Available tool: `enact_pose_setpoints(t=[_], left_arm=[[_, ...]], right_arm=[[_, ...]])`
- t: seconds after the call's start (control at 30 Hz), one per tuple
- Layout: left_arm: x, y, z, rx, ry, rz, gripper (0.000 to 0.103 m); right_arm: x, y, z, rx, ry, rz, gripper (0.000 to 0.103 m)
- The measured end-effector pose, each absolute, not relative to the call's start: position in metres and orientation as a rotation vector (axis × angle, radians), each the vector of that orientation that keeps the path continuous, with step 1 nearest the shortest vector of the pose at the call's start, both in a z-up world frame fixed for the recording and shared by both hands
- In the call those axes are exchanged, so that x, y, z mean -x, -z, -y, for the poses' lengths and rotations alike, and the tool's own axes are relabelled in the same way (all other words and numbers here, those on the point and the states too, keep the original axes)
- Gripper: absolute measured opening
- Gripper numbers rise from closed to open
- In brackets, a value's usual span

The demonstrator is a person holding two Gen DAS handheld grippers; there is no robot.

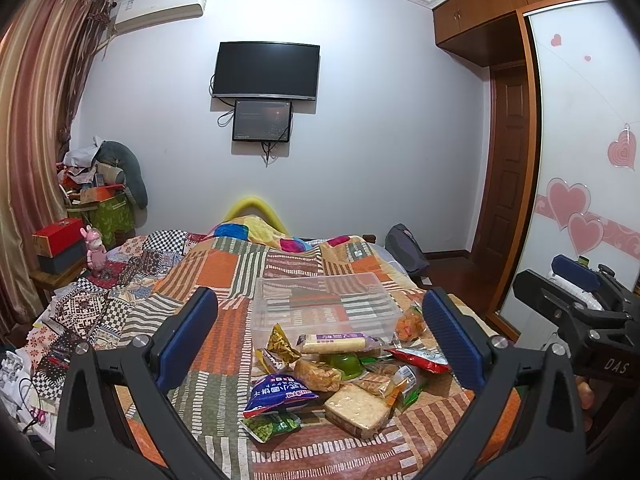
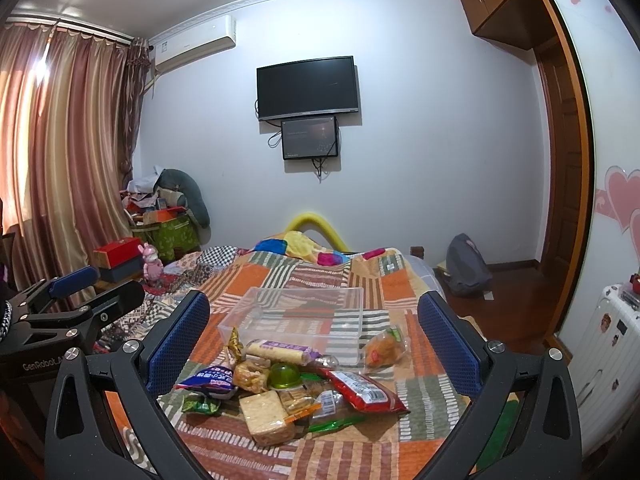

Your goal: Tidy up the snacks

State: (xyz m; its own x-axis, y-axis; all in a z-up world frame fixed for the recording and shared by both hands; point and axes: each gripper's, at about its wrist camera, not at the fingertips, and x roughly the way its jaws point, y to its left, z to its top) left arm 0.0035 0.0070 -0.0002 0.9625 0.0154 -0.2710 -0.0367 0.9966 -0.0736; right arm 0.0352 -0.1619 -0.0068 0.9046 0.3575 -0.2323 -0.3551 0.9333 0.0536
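Two grippers, left gripper (image 1: 320,336) and right gripper (image 2: 314,336), hovered with jaws spread wide, holding nothing. Snacks (image 1: 340,376) lay heaped at lower centre on the quilted bed (image 1: 224,268), just before a clear plastic bin (image 1: 324,304), apparently empty.

The clear box (image 1: 326,304) sits on the bed cover (image 1: 224,268). Just in front of the box lies a pile of snacks (image 1: 336,376). A long yellow bar (image 1: 334,343) touches the box's front wall. A blue bag (image 1: 278,394) lies nearer than the box. The left gripper (image 1: 320,336) is wide open and holds nothing. The right gripper (image 1: 576,292) is to the right of the box.
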Motion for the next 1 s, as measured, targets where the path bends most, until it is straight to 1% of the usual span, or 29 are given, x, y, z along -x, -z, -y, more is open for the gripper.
enact_pose_setpoints(t=[0.77, 0.83, 1.0], left_arm=[[-0.013, 0.004, -0.012, 0.083, -0.022, -0.292, 0.103], [-0.015, 0.005, -0.012, 0.080, -0.023, -0.297, 0.101], [-0.031, 0.016, -0.015, 0.070, -0.012, -0.349, 0.086]], right_arm=[[-0.047, 0.018, 0.162, -0.013, -0.391, -0.266, 0.103], [-0.050, 0.021, 0.162, -0.012, -0.391, -0.276, 0.098], [-0.065, 0.032, 0.164, -0.008, -0.379, -0.328, 0.085]])
